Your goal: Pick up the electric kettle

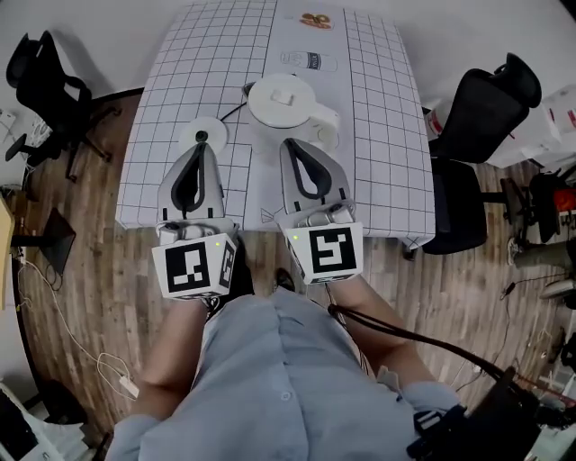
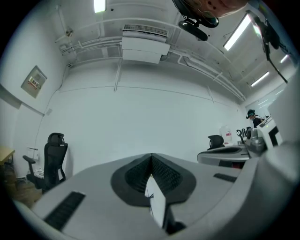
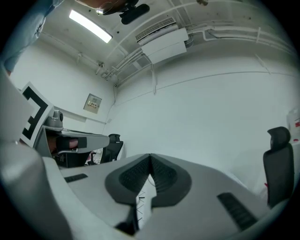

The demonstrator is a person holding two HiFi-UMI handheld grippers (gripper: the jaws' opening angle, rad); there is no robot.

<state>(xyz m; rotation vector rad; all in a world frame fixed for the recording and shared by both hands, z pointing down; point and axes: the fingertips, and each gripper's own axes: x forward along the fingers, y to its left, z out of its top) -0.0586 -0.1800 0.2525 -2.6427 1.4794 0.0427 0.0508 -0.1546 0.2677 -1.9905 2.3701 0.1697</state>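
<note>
The white electric kettle (image 1: 286, 101) stands lid up on the gridded table cloth (image 1: 378, 135), its handle pointing right and toward me. Left of it lies its round white base (image 1: 203, 137) with a black cord. My left gripper (image 1: 200, 149) hovers over the near side of that base, shut and empty. My right gripper (image 1: 294, 144) hovers just in front of the kettle, also shut with nothing in it. Both gripper views look level at a white wall. The left gripper (image 2: 151, 157) and the right gripper (image 3: 150, 157) each show their jaws closed together at the tips.
Black office chairs stand left (image 1: 45, 81) and right (image 1: 477, 135) of the table. Printed pictures (image 1: 315, 20) mark the cloth's far end. Cables trail on the wooden floor (image 1: 72, 297). An air conditioner (image 2: 143, 44) hangs on the wall ahead.
</note>
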